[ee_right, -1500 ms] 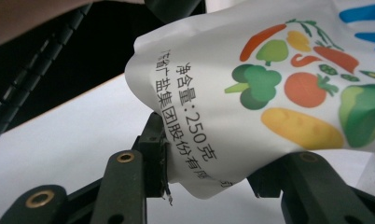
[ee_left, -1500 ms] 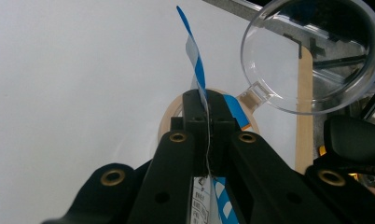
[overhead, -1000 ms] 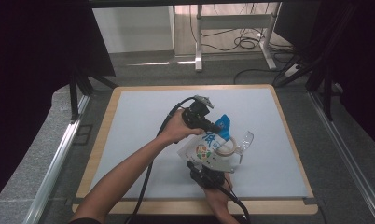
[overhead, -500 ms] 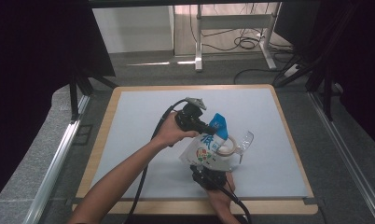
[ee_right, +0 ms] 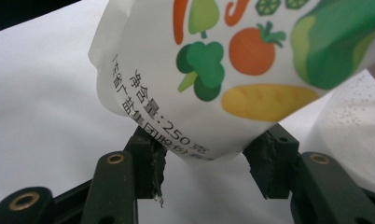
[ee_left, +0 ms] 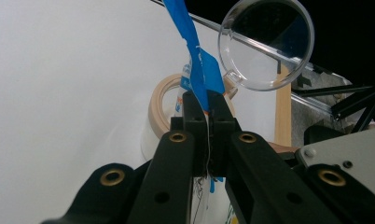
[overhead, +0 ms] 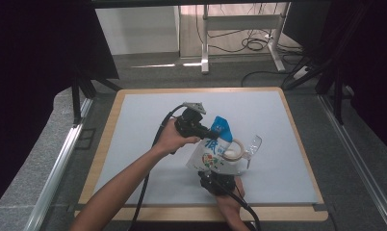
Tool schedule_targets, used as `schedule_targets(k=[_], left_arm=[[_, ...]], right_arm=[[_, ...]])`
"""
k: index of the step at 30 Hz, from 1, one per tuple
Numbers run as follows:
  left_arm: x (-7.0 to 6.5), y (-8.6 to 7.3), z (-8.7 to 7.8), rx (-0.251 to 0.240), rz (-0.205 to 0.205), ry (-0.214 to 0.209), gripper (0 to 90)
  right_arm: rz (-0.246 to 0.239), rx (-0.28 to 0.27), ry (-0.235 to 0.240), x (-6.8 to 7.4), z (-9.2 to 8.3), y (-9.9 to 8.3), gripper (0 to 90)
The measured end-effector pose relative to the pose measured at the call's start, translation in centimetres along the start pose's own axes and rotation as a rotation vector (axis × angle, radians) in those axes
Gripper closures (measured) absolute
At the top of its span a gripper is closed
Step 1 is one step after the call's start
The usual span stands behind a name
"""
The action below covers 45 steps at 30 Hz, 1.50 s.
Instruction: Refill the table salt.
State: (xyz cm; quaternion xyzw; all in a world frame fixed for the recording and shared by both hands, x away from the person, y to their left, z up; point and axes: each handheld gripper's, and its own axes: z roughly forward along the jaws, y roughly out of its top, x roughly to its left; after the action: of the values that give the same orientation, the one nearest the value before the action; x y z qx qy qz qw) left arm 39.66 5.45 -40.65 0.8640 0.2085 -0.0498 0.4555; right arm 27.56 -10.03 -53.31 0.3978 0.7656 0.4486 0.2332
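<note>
Softness governs how this handles. Starting at the left, the left tool (overhead: 211, 131) is pressed together on the blue top strip of the pouch (overhead: 210, 155), pinching that flat seam and holding the bag up off the table (overhead: 148, 110). We judge the pouch light for its size: a thin, printed film bag that is limp, a little slick and quick to fold or swing from whichever point carries it. The sealed edges look like the safest places to take it, since the film there is doubled and will not slide or dent. At the pouch's lower end, nearer the person, the right tool (ee_right: 204, 149) stands partly spread, with its pads against either side of the bottom corner, so the bag is steadied top and bottom. Just behind the pouch and to its right a roll of beige tape (overhead: 231, 153) lies flat on the table, and beside that stands a clear plastic cup (overhead: 253, 144) with a small handle. It is rigid but would crack if squeezed hard. By our count there are two tools, one pouch, one tape roll and one cup.
</note>
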Motion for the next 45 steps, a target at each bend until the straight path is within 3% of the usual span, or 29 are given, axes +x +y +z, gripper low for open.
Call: schedule_targets(k=[15, 19, 24, 45], left_arm=[[0.0, -0.4, 0.0, -0.021, -0.006, 0.009, 89.5], [0.1, -0.5, 0.0, -0.039, -0.009, 0.012, 89.6], [0.2, -0.7, -0.1, -0.053, -0.017, 0.015, 89.6], [0.8, -2.5, -2.4, -0.144, -0.053, 0.04, 89.7]], right_arm=[[0.004, 0.02, -0.004, -0.8, -0.2, -0.3, 50.2], [-0.03, 0.03, -0.009, -0.7, -0.1, -0.3, 47.4], [-0.03, 0.044, 0.006, -0.7, 0.0, -0.4, 44.6], [-0.03, 0.03, 0.04, -1.2, -1.4, -1.0, 40.4]])
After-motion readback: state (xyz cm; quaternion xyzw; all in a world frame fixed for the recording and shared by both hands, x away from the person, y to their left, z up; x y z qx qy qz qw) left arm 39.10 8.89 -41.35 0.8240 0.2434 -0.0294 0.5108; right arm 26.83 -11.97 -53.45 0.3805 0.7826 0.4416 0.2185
